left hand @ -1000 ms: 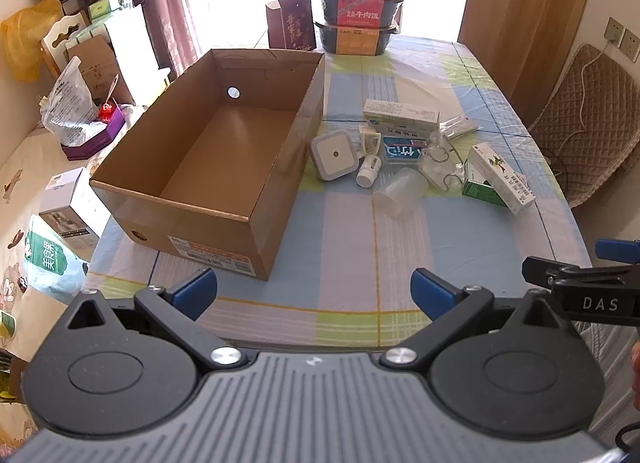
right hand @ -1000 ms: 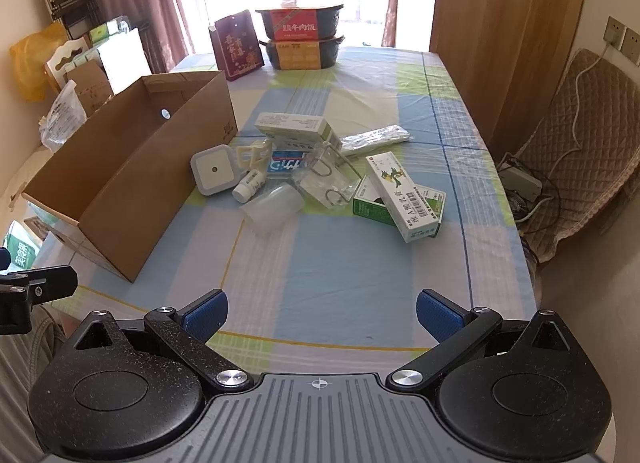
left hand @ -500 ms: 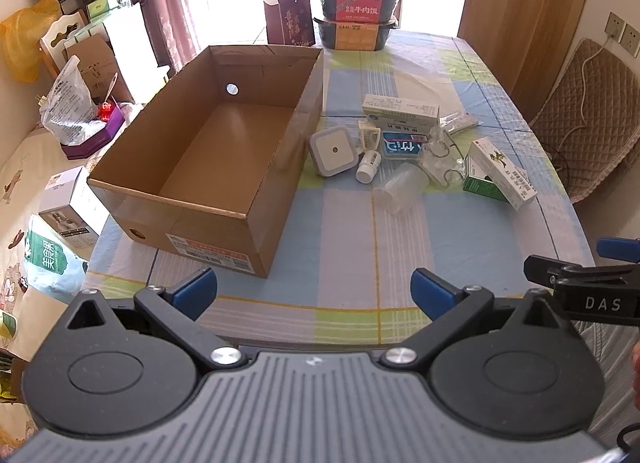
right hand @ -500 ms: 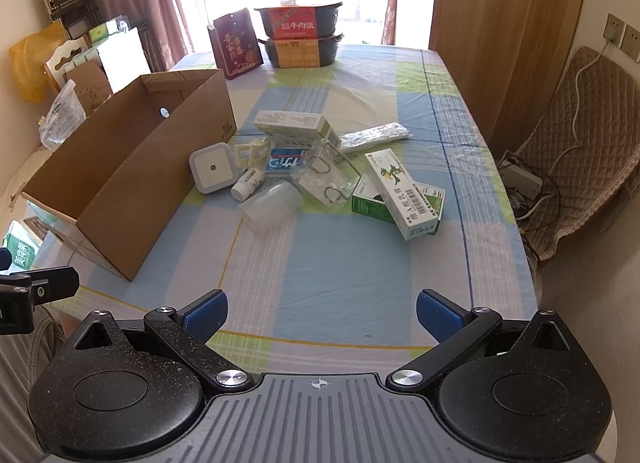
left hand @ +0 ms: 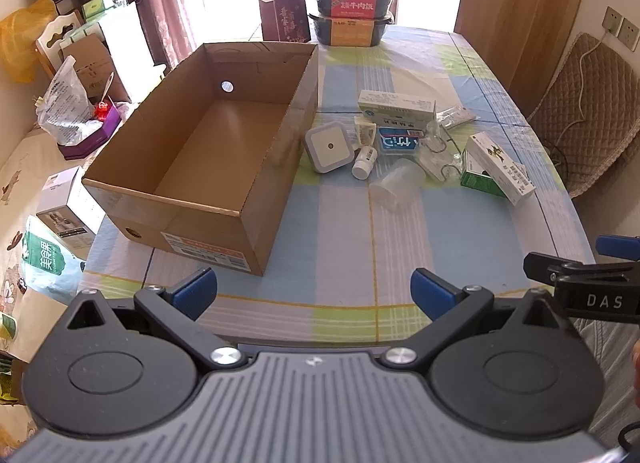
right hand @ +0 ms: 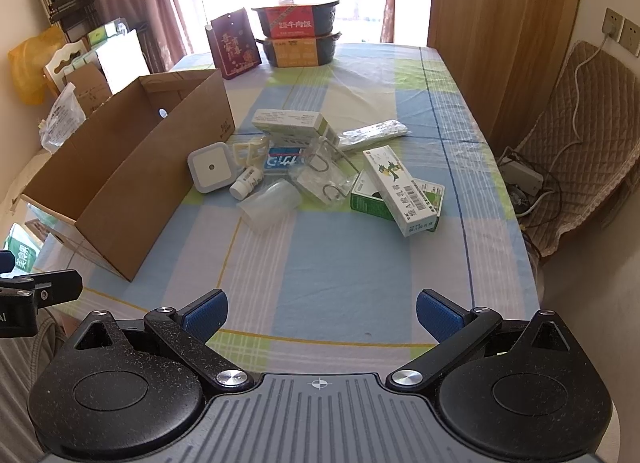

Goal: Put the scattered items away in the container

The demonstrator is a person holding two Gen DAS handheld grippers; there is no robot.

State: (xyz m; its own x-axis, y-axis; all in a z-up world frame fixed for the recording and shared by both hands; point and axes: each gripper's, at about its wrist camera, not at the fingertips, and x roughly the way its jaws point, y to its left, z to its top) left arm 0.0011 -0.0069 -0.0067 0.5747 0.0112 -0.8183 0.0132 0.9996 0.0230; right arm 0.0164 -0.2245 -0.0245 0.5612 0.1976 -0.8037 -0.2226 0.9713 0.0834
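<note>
Barely anything had shifted: left gripper (left hand: 313, 287) and right gripper (right hand: 319, 311) stayed spread and empty, clutter (right hand: 280, 167) ahead beside the bare-floored box (left hand: 208, 143).

Left tool (left hand: 314, 287) and right tool (right hand: 320, 310): jaws spread wide, empty, level, side by side.

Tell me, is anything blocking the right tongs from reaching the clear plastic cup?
No. Only bare tablecloth lies between the open right tongs and the clear plastic cup, which lies on its side at the pile's near edge.
</note>
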